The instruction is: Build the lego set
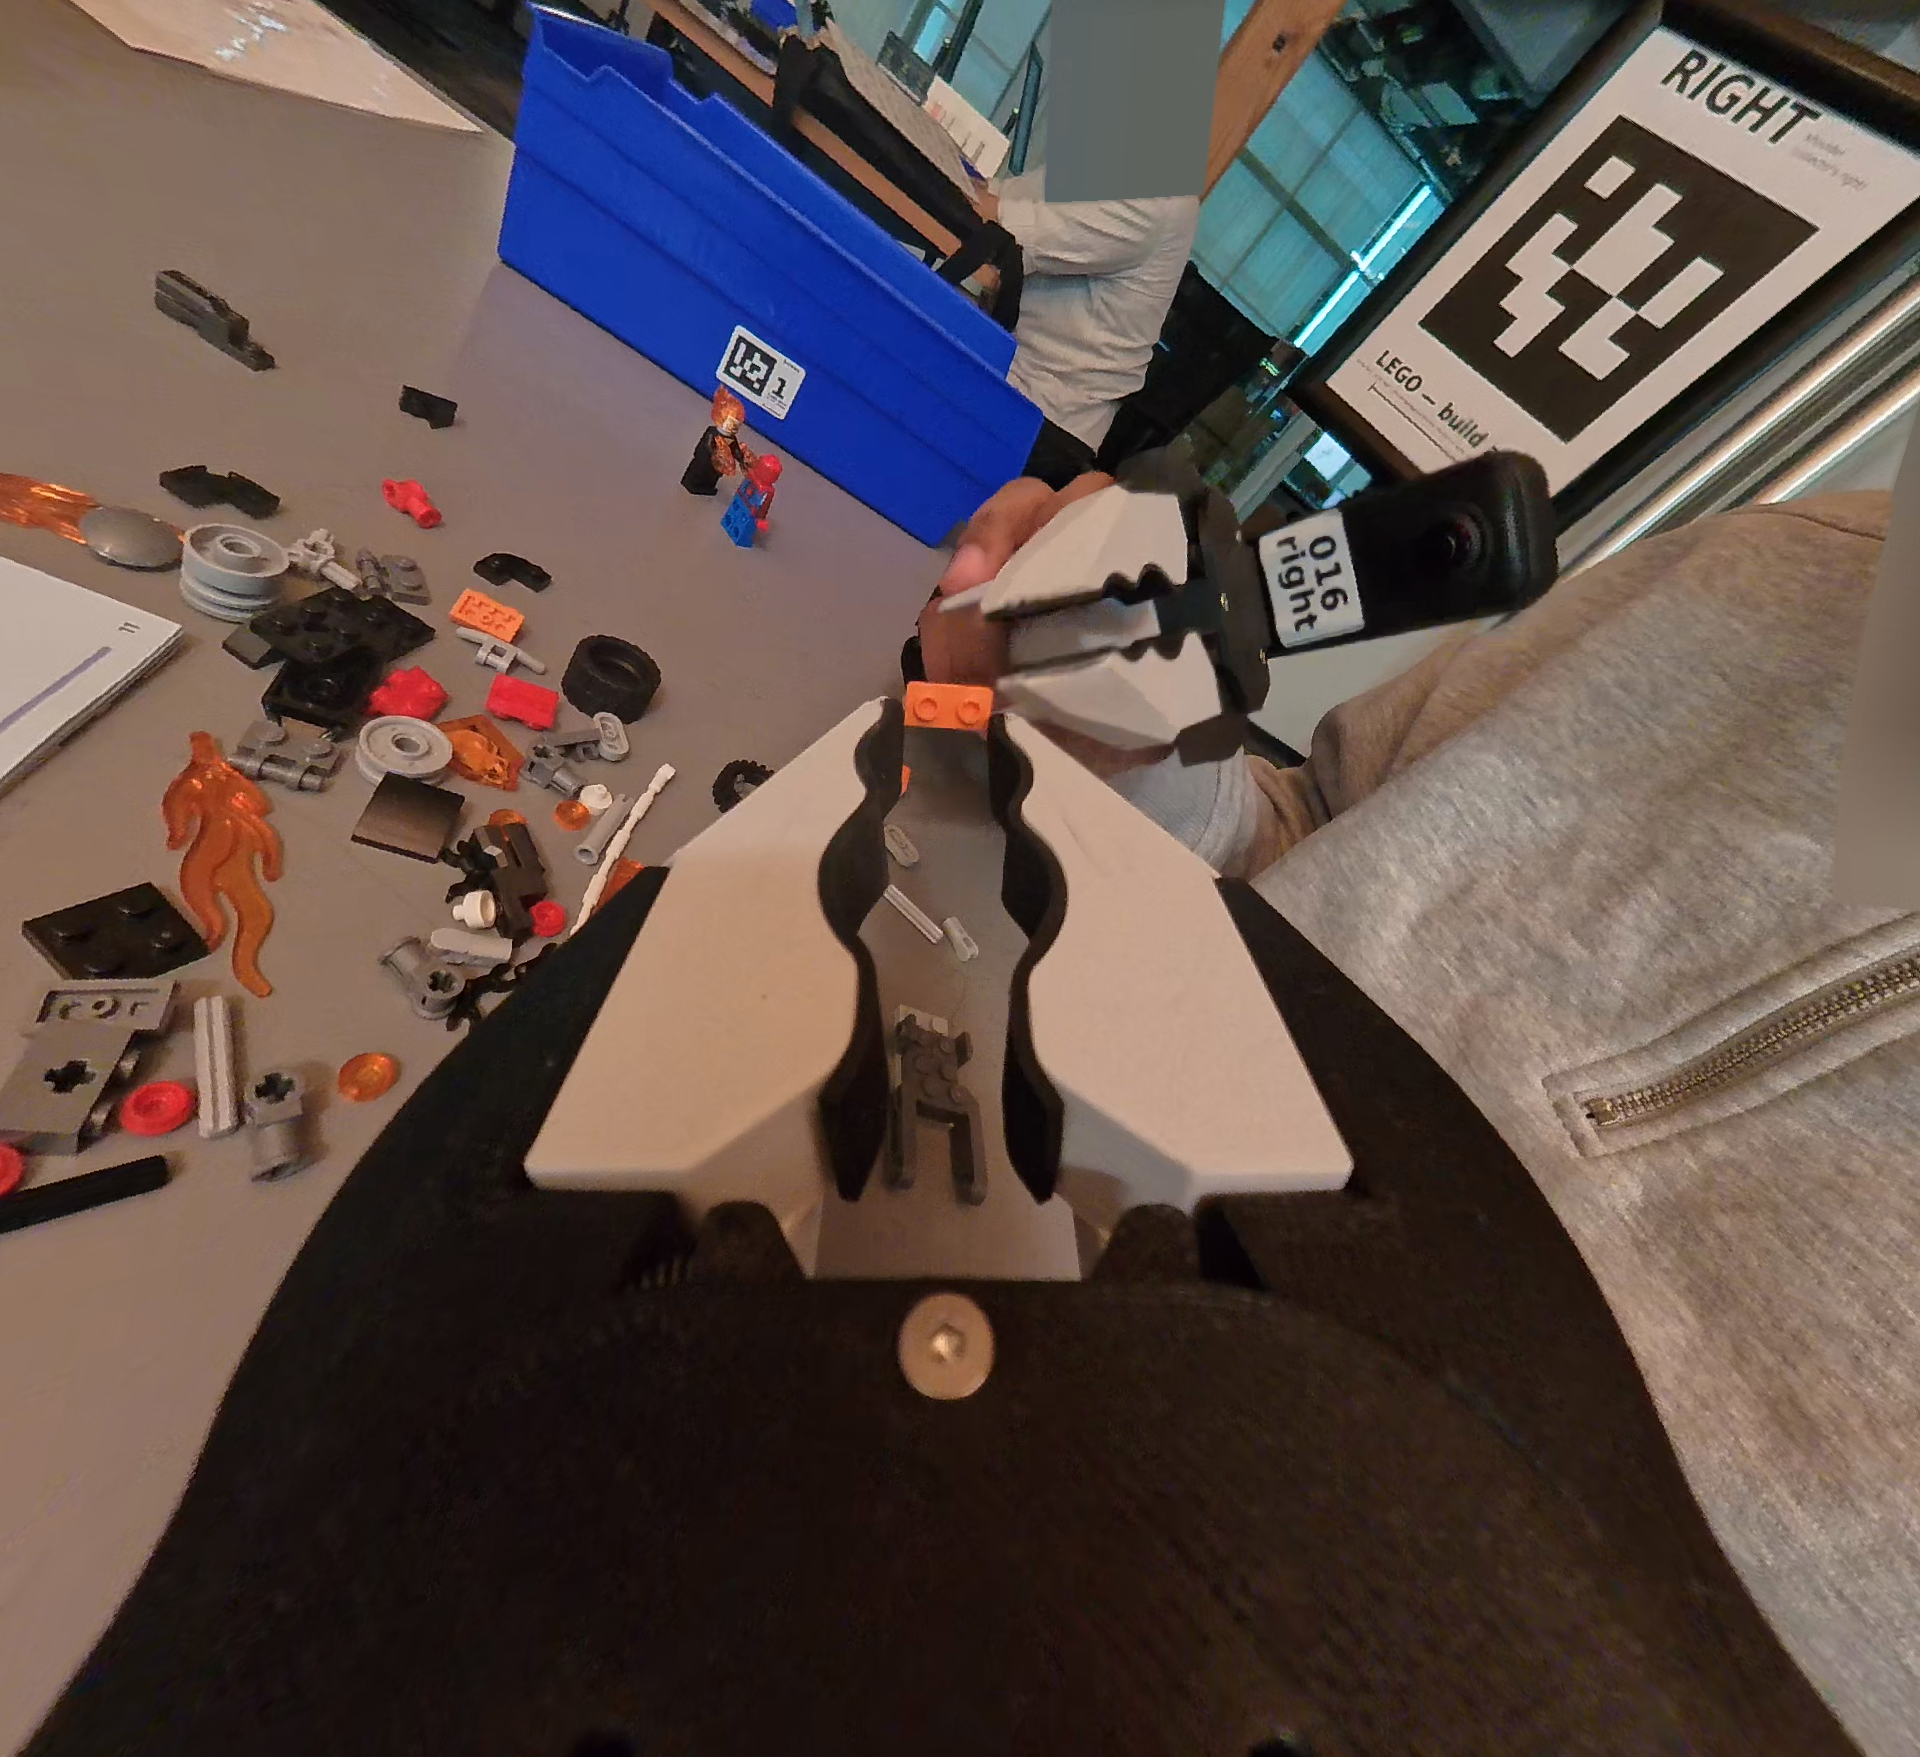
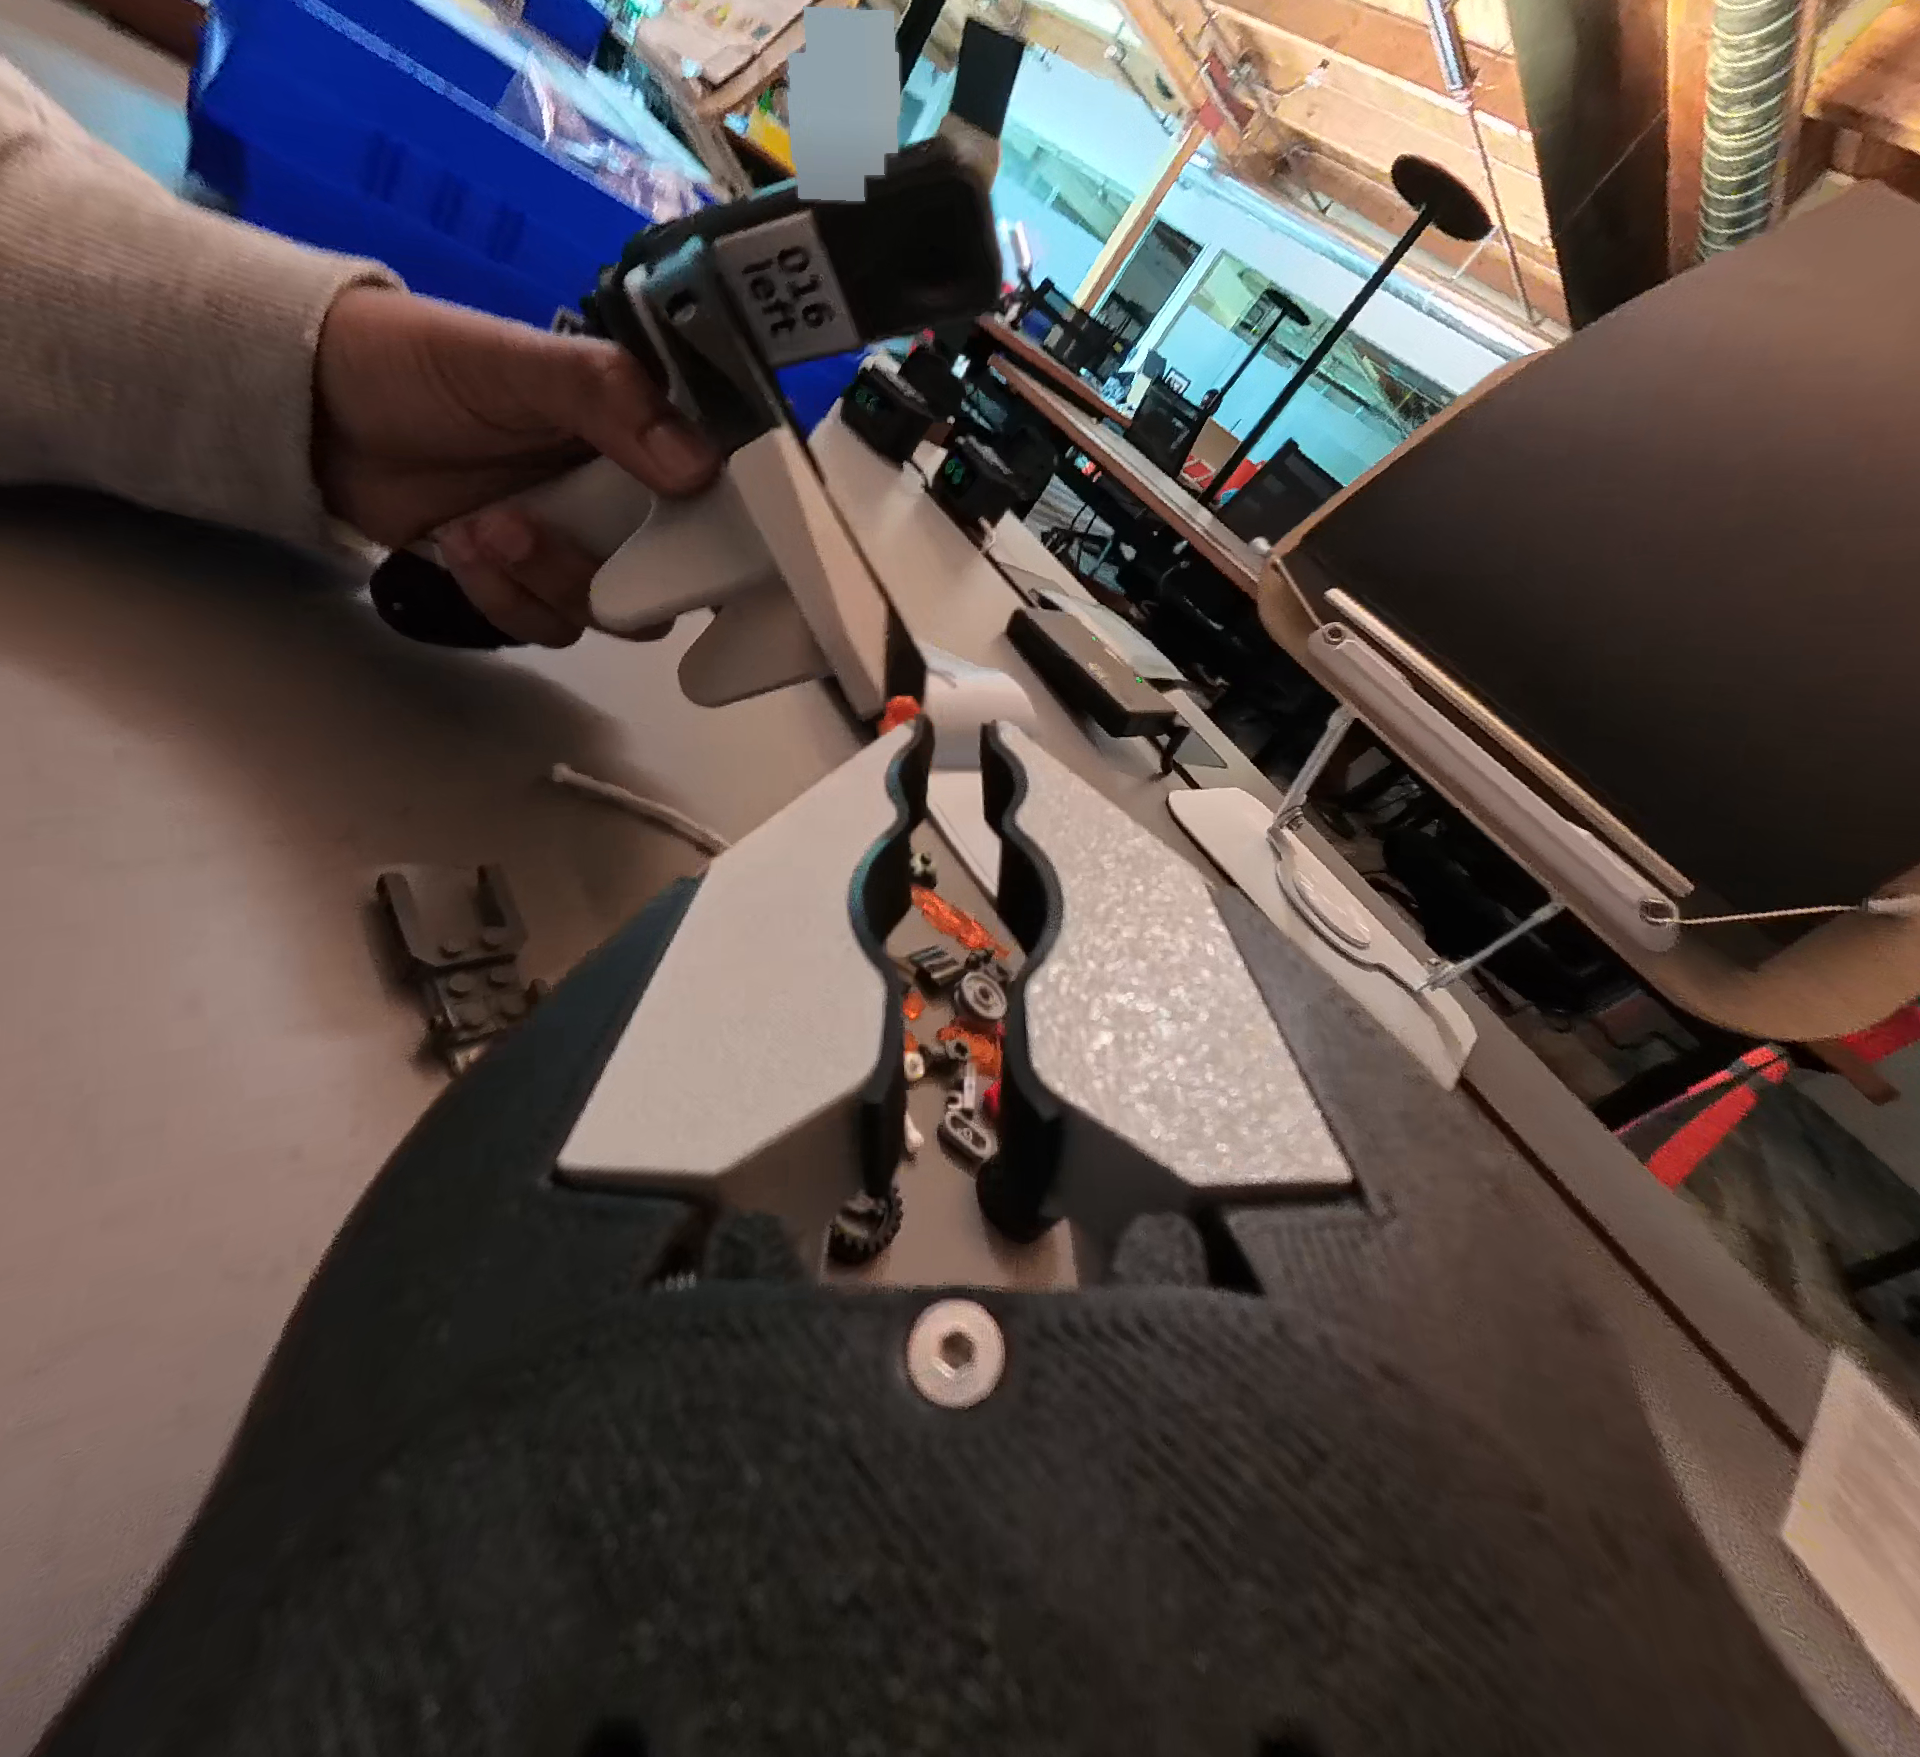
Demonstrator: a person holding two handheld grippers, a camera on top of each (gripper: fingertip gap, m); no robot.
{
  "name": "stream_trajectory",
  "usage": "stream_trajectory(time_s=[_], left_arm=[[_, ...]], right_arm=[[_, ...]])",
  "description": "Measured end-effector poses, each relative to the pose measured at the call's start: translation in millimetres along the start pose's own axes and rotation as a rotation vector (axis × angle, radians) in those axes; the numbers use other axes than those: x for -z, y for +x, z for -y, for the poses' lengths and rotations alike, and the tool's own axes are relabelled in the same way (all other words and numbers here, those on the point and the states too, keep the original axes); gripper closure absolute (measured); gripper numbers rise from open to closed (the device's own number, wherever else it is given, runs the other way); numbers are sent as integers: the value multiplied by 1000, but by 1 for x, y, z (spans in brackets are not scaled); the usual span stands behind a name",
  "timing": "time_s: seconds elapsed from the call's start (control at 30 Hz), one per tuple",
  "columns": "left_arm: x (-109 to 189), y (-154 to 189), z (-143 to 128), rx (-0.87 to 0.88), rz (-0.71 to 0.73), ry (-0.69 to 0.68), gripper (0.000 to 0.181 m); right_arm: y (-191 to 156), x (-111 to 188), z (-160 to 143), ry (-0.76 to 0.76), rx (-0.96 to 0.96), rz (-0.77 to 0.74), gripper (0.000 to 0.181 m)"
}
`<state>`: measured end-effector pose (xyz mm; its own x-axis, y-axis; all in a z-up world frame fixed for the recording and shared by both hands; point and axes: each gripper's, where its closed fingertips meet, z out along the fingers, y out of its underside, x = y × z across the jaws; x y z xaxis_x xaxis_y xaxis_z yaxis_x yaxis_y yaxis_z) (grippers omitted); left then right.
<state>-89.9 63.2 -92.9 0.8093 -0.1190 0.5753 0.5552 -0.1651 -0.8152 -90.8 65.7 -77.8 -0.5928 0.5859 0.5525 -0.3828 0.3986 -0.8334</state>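
The left gripper [image 1: 945, 710] is pinching a small orange two-stud plate [image 1: 947, 706] at the very tips of its fingers, the jaws drawn in to the plate's width; the plate is sitting crosswise with its two studs facing the camera, lifted clear of the grey table [image 1: 343, 253]. Just to its right the right gripper [image 1: 992, 645] is hovering with its tips almost closed, leaving only a thin slit; in its own view the jaws are standing a narrow gap apart, and a pale shape is showing between the tips, though it is probably the other tool behind them, so I cannot tell if anything is held.

Below the left gripper's fingers a dark grey stud-topped assembly [image 1: 935, 1110] is lying on the table, with two forked prongs pointing toward the near edge; in the right wrist view the same assembly [image 2: 457, 964] is resting left of the fingers.

To the left, loose pieces are lying scattered: a translucent orange flame [image 1: 223, 855], a black tyre [image 1: 611, 677], grey wheel hubs [image 1: 231, 564], black plates [image 1: 332, 632], red bits [image 1: 520, 699] and a second orange plate [image 1: 486, 614]. Farther off two minifigures [image 1: 732, 471] are standing together before a blue bin [image 1: 727, 273], and a white booklet [image 1: 62, 658] is lying at the far left
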Motion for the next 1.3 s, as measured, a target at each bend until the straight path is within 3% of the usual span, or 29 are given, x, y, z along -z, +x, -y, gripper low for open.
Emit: stream_trajectory(time_s=[0.2, 0.43, 0.53, 0.77, 1.03, 1.3], left_arm=[[0, 0, 0, 1, -3, -2, 167], [0, 3, 0, 12, -22, 0, 167], [0, 6, 0, 21, -46, 3, 167], [-3, 24, -5, 44, -168, -27, 167], [-1, 64, -8, 86, -415, -56, 167], [3, 79, -10, 143, -535, -80, 167]], right_arm=[[18, 9, 7, 75, -133, -40, 177], [30, 25, 21, 226, -528, 112, 181], [29, 22, 14, 208, -648, 179, 172], [-2, 11, 10, 119, -601, 301, 166], [-3, 28, 37, 292, -839, 516, 163], [-28, 31, 42, 262, -747, 615, 164]])
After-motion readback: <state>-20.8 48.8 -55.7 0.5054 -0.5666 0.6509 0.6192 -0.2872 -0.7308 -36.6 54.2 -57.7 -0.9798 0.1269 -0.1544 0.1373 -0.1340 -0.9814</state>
